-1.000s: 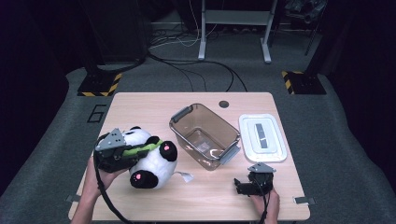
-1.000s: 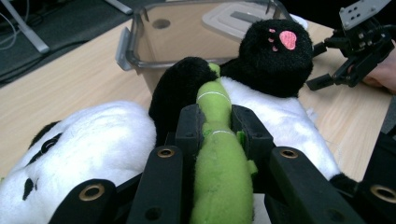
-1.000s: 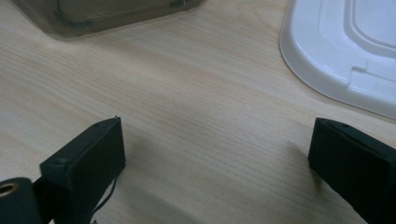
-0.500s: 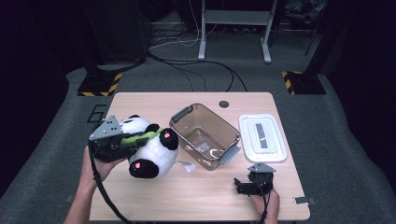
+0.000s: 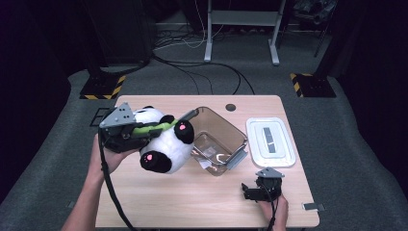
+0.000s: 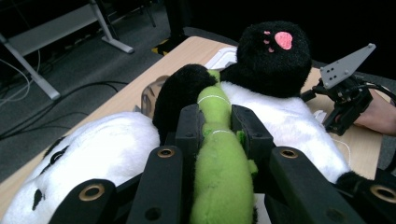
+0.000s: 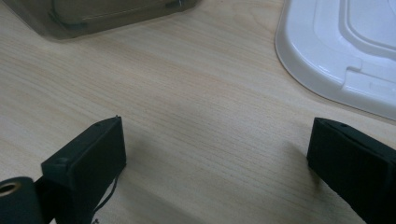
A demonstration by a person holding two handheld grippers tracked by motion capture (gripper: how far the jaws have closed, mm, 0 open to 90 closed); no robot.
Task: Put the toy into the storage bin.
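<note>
We find the left tool [image 5: 159, 129] clamped on the green plush piece [image 6: 219, 154] of the panda toy [image 5: 166, 144], held clear of the counter [image 5: 192, 202] at centre left, beside the brown tub [image 5: 219, 139]. The right tool [image 5: 248, 191] rests at lower right, jaws wide and holding nothing, near the white lid [image 5: 272, 142].

Panda toy [image 5: 166, 144] is looking like plush cloth, fuzzy matt pile, black & white w/ pink stitched paw pads; green stalk [image 6: 219, 158] on it is showing shorter, felt-like nap. Left gripper [image 6: 217, 122] jaws are reading as matt black plastic w/ brass-look rivets. Table [image 5: 192, 202] is showing pale wood grain, smooth, satin. Bin [image 5: 219, 142] at 3 o'clock of the panda is looking like smoky clear plastic, glossy. Lid [image 5: 270, 142] is looking like white plastic, smooth, slight sheen.
</note>
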